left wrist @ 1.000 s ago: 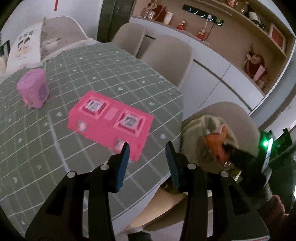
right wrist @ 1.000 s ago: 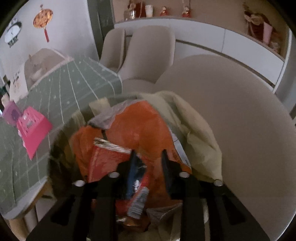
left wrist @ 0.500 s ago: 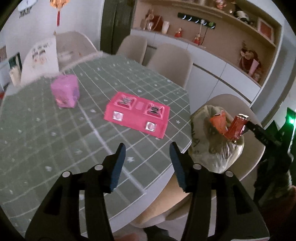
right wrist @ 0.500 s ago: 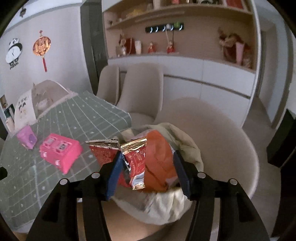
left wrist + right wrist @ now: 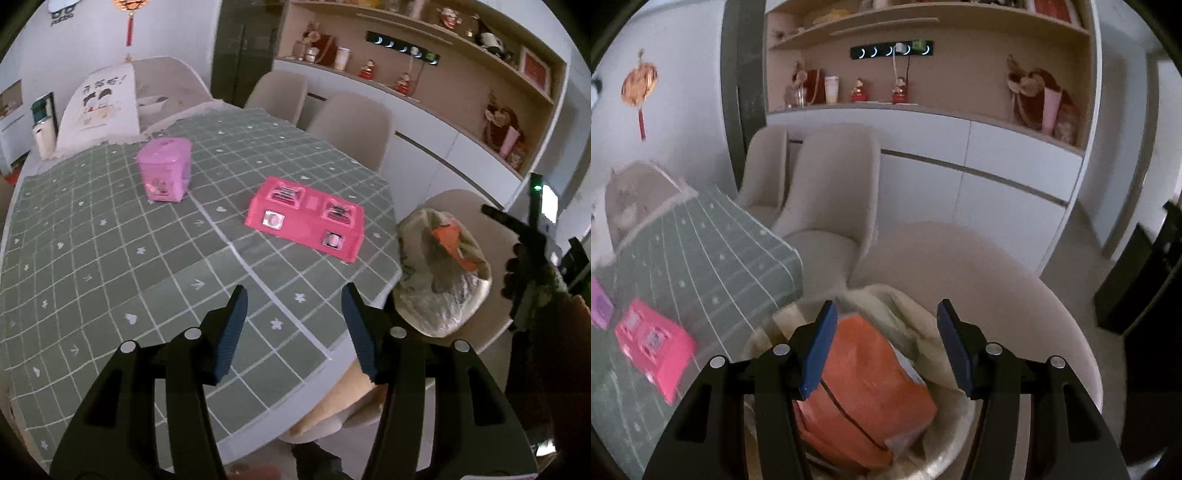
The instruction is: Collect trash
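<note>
One orange wrapper (image 5: 864, 387) lay on top of the bag of trash (image 5: 923, 314), low in the middle of the right wrist view, and the bag sat on a beige chair (image 5: 1015, 280) just beside the worktop (image 5: 110, 258). The right gripper (image 5: 884, 347) hung just above it with its jaws spread and nothing between them. The left gripper (image 5: 293, 332) hovered over the near edge of the worktop, jaws spread as well and empty.

The bag looked full, with the wrapper riding high, so a careless nudge could probably tip rubbish out onto the seat or floor. The bag's soft rim could also fold in and block the opening.

Further up the worktop stood a pink toy stove (image 5: 306, 221) and, toward the upper left, a small purple bin (image 5: 164, 170). Neither looked like trash, though the stove lay between the left gripper and the far side.
</note>
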